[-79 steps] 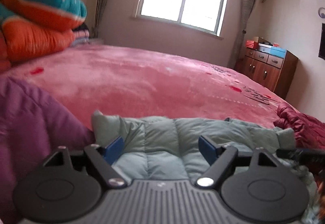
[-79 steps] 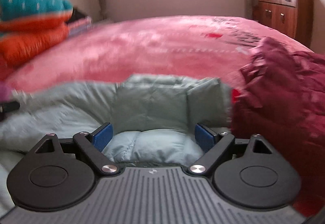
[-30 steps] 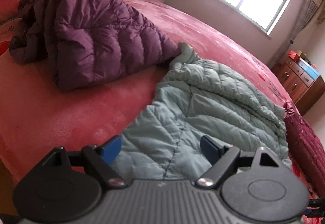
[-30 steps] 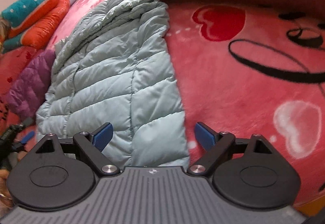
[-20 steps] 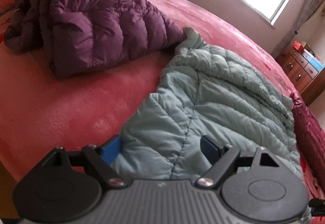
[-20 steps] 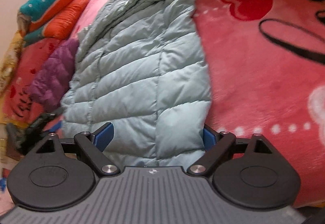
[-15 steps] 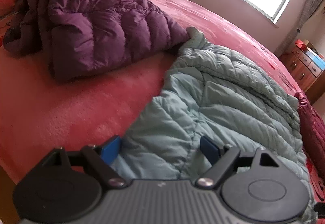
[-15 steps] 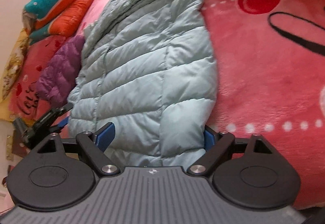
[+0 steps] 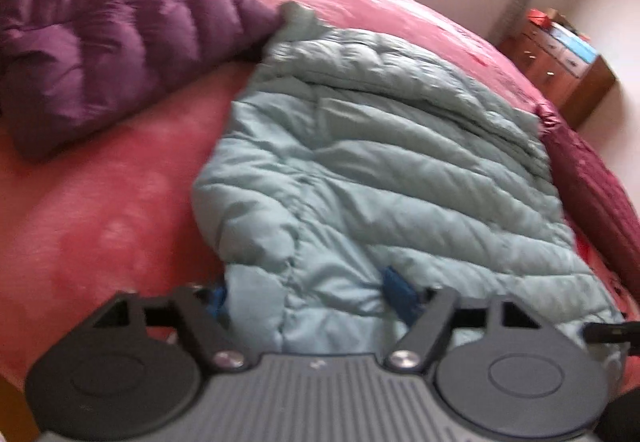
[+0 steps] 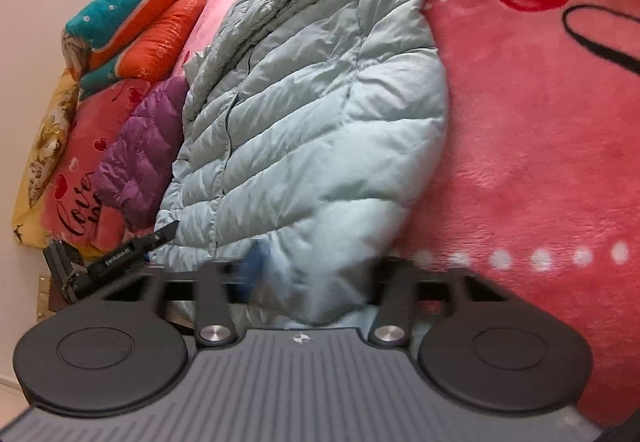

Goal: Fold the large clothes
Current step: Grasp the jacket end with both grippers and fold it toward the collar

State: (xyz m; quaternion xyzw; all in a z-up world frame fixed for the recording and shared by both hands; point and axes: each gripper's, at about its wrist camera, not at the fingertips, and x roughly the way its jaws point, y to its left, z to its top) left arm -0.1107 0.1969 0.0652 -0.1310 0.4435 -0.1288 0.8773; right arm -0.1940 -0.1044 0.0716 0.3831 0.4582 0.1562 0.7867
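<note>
At the left edge of the bed (image 9: 120, 201), which is covered by a pink plush blanket with red hearts, we see a crumpled purple quilted down jacket (image 9: 100, 53), and past it, at the head end, a stack of teal and orange folded blankets (image 10: 132, 13). Just right of the purple jacket, touching it at the collar, lies our task's piece: the pale green quilted down jacket (image 9: 380, 169), spread flat along the bed with its hem at the near edge. Our left gripper (image 9: 308, 294) sits over the hem's left corner; its jaws have just been closing, and the blue pads now bracket a fold of the green fabric, seemingly pressing into it. Our right gripper (image 10: 308, 274) is at the hem's right corner; its jaws have also just been closing, with a puff of the jacket bunched between them, though motion blur keeps us from saying that the pads are pressing yet. Further right lies a dark red quilted garment (image 9: 592, 177), just beside the green jacket. We judge this to be the start of a fold: securing both hem corners. The next move calls for a firm pinch on both sides, then lifting together and carrying the hem toward the collar. No containers hold anything here, save a wooden dresser (image 9: 560, 57) in the far right corner, with boxes on top.
</note>
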